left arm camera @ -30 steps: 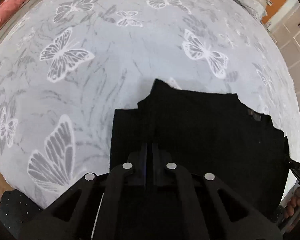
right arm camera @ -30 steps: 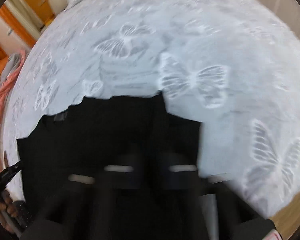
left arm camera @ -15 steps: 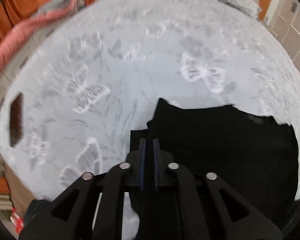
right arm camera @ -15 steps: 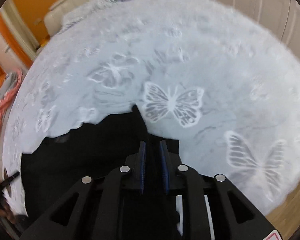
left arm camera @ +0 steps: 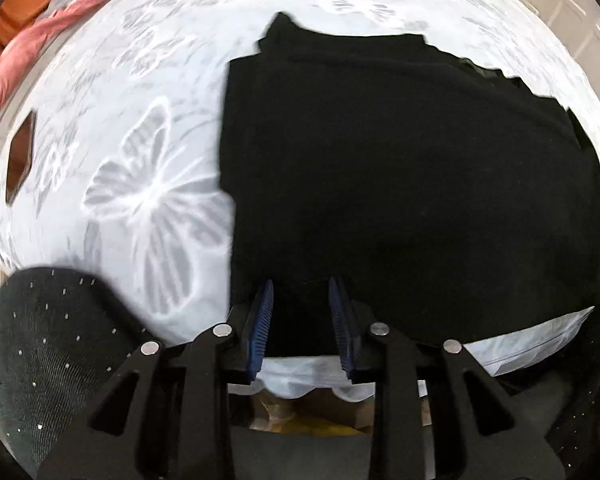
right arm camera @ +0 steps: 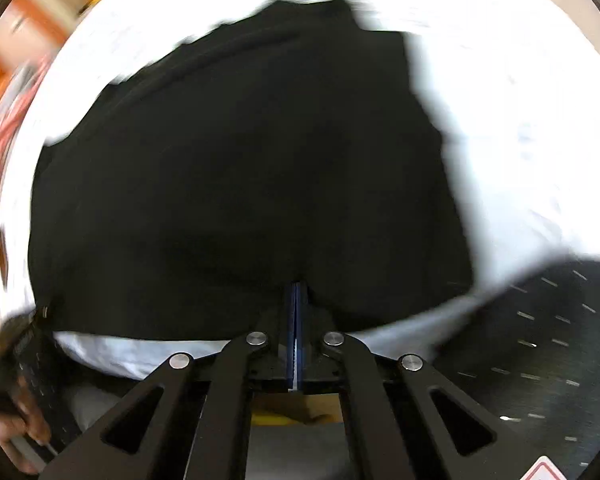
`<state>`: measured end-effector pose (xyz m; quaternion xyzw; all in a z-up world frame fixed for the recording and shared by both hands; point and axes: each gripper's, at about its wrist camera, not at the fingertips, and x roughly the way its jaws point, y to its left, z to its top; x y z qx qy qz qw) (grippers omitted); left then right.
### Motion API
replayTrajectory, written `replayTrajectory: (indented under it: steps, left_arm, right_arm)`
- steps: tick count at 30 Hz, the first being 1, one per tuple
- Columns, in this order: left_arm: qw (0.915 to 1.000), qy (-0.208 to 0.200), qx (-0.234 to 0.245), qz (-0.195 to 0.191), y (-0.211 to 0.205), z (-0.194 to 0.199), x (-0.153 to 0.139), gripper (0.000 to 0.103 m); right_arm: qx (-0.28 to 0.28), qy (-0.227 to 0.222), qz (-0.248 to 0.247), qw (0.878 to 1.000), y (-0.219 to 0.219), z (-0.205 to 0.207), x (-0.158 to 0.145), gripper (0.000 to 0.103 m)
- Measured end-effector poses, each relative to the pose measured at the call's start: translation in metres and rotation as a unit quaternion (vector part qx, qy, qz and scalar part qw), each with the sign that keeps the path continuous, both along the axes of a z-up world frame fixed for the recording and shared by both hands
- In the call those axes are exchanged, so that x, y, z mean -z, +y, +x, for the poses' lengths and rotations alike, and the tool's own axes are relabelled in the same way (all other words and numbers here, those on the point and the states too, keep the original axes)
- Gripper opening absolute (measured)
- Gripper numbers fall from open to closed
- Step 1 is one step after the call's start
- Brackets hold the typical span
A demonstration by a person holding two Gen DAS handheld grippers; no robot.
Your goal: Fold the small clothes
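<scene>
1. The black knit garment (left arm camera: 400, 184) lies flat on the pale butterfly-printed bedspread (left arm camera: 148, 184), filling the view from 12 to 3 o'clock.
2. The left gripper (left arm camera: 300, 312) is spread at the near hem, at 6 o'clock, probably to release it.
3. The right gripper (right arm camera: 296, 320) is pressed together; whether it pinches the hem, I cannot tell.

A white bedspread (left arm camera: 152, 184) printed with grey butterflies is seen, on which a black garment (left arm camera: 400, 184) is spread flat.
</scene>
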<state>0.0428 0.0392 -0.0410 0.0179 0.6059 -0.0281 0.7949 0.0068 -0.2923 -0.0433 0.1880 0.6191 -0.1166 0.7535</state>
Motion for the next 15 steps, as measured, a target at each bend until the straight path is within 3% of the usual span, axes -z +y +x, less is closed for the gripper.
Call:
replayTrajectory:
  steps: [1, 3, 7, 12, 15]
  left_arm:
    - [1.0, 0.0, -0.006, -0.004, 0.003, -0.001, -0.003, 0.029]
    - [0.9996, -0.013, -0.02, -0.012, 0.009, -0.003, -0.013, 0.029]
    - [0.9972, -0.028, -0.057, -0.038, 0.024, -0.009, -0.026, 0.031]
    - [0.9955, -0.02, -0.081, -0.044, 0.041, -0.008, -0.027, 0.031]
    - [0.9953, -0.019, -0.085, -0.043, 0.046, -0.009, -0.03, 0.031]
  right_arm:
    - [0.001, -0.011, -0.008, 1.0, 0.001, 0.0, -0.007, 0.0]
    - [-0.013, -0.039, -0.012, 0.999, 0.01, 0.003, -0.022, 0.01]
    - [-0.074, -0.087, 0.008, 0.993, 0.057, 0.027, -0.045, 0.01]
    - [-0.14, -0.096, 0.011, 0.985, 0.125, 0.067, -0.036, 0.01]
    - [-0.15, -0.087, 0.005, 0.985, 0.137, 0.077, -0.027, 0.008]
